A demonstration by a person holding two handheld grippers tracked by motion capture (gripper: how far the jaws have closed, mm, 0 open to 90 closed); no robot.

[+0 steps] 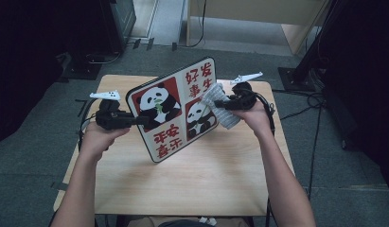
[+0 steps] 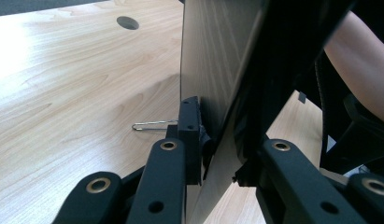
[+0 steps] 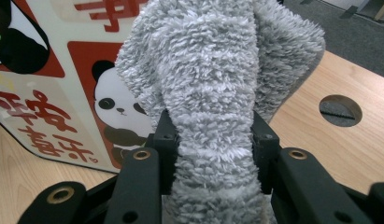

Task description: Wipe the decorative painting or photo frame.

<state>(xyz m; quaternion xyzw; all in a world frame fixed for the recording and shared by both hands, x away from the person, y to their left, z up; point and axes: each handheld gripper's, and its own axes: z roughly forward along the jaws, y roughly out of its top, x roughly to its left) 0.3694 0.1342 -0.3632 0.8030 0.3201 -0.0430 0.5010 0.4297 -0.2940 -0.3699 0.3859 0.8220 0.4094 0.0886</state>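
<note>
A square board [image 1: 175, 108] printed with pandas and red characters stands tilted on the wooden table [image 1: 211, 175]. My left gripper [image 1: 142, 120] is shut on the board's left edge, and in the left gripper view that edge [image 2: 213, 116] sits clamped between the jaws. My right gripper [image 1: 219, 104] is shut on a fluffy grey cloth [image 1: 219, 111] that lies against the board's right side. In the right gripper view the cloth [image 3: 213, 93] bulges up between the jaws, with a printed panda [image 3: 112, 121] just behind it.
A round cable hole [image 3: 340, 110] is cut in the table top near the right gripper, and another hole [image 2: 127, 22] lies beyond the left gripper. A thin metal clip [image 2: 150, 125] lies on the wood. Dark stands and cables [image 1: 315, 94] surround the table.
</note>
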